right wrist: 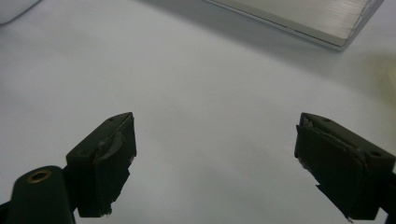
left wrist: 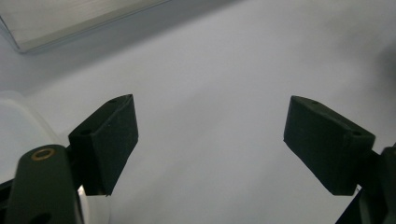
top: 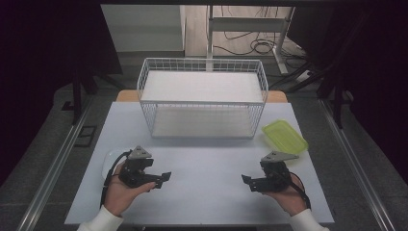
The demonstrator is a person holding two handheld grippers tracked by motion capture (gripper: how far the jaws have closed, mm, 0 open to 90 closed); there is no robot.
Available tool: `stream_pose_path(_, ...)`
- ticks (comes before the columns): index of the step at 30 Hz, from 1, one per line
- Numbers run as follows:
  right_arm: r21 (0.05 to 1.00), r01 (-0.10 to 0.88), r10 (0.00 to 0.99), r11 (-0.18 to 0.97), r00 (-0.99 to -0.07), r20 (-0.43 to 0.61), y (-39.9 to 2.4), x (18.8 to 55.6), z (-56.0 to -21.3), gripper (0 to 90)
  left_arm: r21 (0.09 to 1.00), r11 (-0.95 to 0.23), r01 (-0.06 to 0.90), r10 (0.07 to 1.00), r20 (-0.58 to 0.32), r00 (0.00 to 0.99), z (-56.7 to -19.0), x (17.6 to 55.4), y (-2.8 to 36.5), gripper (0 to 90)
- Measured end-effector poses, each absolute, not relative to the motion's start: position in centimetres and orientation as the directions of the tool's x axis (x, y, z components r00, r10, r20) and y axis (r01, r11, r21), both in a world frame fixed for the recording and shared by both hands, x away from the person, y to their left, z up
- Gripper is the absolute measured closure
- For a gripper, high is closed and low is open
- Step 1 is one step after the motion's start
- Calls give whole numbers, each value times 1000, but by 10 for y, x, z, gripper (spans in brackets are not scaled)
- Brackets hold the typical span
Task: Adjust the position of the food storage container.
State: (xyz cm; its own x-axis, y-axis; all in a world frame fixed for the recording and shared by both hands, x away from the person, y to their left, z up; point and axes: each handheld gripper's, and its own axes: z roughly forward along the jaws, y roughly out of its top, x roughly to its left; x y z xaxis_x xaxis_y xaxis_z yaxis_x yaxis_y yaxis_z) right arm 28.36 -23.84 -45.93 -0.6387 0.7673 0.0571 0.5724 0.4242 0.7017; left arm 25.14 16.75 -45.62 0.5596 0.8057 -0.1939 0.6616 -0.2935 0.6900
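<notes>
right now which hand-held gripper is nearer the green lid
The right hand-held gripper. The green lid lies at the table's right edge just beyond it, beside the wire basket; the left hand-held gripper sits across the table by a white plate.

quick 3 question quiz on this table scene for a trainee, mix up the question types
1. True or false: the left gripper holds something between its jaws.
2. Which thing lies nearest the right gripper? A) the wire basket B) the green lid C) the white plate
3. Fill in: the wire basket stands at the ____ side of the table, away from the person.

Key
1. False: both grippers are open with only bare table between the jaws.
2. B
3. Far
</notes>
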Motion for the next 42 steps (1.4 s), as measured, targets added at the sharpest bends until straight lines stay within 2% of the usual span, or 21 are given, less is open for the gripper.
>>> stream_pose_path(10, 666, 591, 750, 456, -657, 70, -233, 282, -463, 184, 696, -296, 654, 802, -191, 566, -454, 251, 170, 178)
stream_pose_path(23, 605, 637, 752, 478, -652, 92, -243, 299, -456, 332, 685, -313, 658, 787, -200, 583, -454, 258, 164, 167)
stream_pose_path(27, 593, 642, 757, 486, -648, 82, -249, 309, -444, 358, 688, -308, 657, 788, -203, 581, -453, 257, 164, 167)
stream_pose_path(28, 595, 656, 767, 465, -634, 100, -255, 320, -435, 407, 689, -307, 656, 789, -201, 580, -453, 256, 164, 166)
stream_pose_path(32, 582, 672, 774, 458, -623, 111, -267, 337, -424, 465, 689, -312, 654, 787, -199, 584, -453, 254, 164, 163)
stream_pose_path(42, 558, 701, 791, 445, -599, 123, -288, 372, -403, 507, 683, -299, 666, 790, -214, 574, -455, 251, 167, 163)
